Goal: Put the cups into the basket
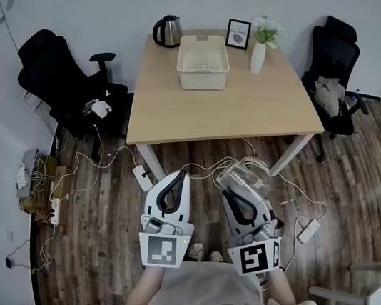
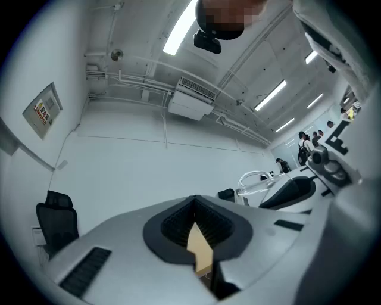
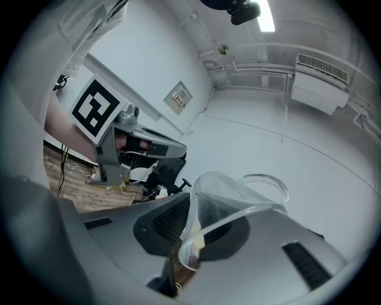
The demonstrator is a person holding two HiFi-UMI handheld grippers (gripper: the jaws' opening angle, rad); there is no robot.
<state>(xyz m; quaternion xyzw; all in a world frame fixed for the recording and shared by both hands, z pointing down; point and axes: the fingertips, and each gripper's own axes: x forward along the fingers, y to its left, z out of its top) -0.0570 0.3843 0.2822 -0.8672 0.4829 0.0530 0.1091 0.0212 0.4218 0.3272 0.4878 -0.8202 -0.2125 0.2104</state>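
Note:
A clear glass cup (image 1: pixel 244 175) with a handle is pinched by its wall in my right gripper (image 1: pixel 232 186), which is shut on it, low over the floor in front of the table. In the right gripper view the cup (image 3: pixel 232 199) stands between the dark pads, its rim tilted toward the camera. My left gripper (image 1: pixel 182 174) hangs beside it on the left, shut with nothing in it; its pads (image 2: pixel 178 223) meet at the tip. The cream basket (image 1: pixel 203 79) stands empty at the back middle of the wooden table (image 1: pixel 255 112).
A kettle (image 1: pixel 169 31), a framed picture (image 1: pixel 238 34) and a white vase with flowers (image 1: pixel 258 54) stand along the table's far edge. Black office chairs (image 1: pixel 64 84) flank the table. Cables and power strips (image 1: pixel 141 176) lie on the wooden floor.

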